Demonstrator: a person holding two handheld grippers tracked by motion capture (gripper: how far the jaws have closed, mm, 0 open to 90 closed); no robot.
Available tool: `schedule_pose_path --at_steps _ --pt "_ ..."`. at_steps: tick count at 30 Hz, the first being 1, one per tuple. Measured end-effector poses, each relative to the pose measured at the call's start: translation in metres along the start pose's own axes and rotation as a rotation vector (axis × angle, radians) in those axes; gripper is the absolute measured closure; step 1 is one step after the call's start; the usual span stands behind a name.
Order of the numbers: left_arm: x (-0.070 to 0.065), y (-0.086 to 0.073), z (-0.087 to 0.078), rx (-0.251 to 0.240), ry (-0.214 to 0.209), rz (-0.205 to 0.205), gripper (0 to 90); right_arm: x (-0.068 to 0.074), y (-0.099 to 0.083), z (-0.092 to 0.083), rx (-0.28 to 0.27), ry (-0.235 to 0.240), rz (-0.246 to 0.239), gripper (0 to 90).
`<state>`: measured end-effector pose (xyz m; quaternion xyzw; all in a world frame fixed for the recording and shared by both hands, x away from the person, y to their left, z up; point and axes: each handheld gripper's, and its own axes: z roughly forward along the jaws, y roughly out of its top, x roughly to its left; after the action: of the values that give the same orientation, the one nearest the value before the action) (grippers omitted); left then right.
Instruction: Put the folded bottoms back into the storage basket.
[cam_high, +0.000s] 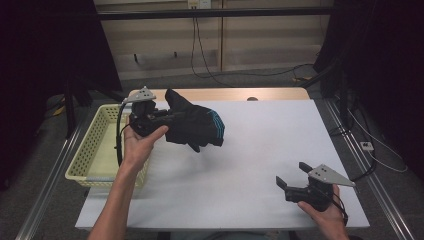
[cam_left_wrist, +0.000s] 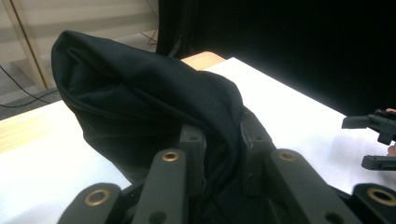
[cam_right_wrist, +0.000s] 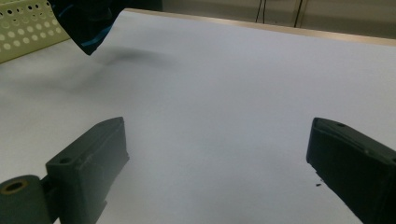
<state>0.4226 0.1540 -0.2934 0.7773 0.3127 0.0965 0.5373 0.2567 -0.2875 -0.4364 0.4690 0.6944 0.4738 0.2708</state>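
Left hand-held gripper (cam_high: 161, 116) raised, level, clamping black garment (cam_high: 196, 124) above table (cam_high: 260, 150).

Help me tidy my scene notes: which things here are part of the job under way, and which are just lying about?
In the job:
- black garment, bunched and lifted off the table
- left gripper, shut on it
- yellow basket at the table's left edge, likely where it goes
- right gripper, open, waiting

Just about:
- white table
- cables on the floor behind
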Motion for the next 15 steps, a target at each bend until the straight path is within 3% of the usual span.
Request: schedule_pose_path --at_steps 10,15 --pt "-0.001 0.005 -0.018 -0.013 0.014 0.008 75.6 0.0 0.0 0.0 -0.001 0.0 -0.001 5.2" --pt "0.0 0.007 -0.028 -0.048 0.021 -0.004 75.6 0.0 0.0 0.0 -0.002 0.0 0.0 5.1"
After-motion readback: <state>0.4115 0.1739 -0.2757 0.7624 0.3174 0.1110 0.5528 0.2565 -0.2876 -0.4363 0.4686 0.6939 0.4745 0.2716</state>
